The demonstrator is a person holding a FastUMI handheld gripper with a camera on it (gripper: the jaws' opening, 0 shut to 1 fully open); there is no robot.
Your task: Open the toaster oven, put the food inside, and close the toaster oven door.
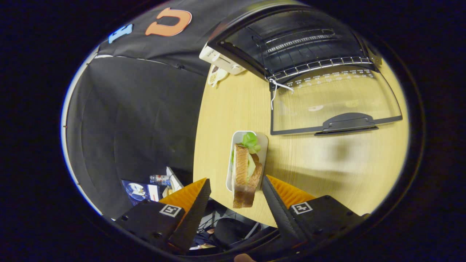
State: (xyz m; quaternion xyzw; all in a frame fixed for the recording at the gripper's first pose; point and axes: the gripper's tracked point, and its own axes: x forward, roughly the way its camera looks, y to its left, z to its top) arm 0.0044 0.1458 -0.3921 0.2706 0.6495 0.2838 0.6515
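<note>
Because the sandwich (244, 174) is soft, light and loosely layered, it wants a gentle squeeze across its crusts; it lies in a white tray (263, 143) on the bench (233, 109), between the spread, empty fingers (236, 189), toaster oven (291, 40) door (335, 105) already down.

Bystanders on and around the wooden table

A white appliance (222, 60) stands at the far edge of the wooden table (236, 105), and a small pale dish (217, 75) lies just in front of it, touching or nearly so. Below the table's near corner, on the floor, sit a plastic bottle (159, 178) and a printed blue sheet (136, 190).
</note>
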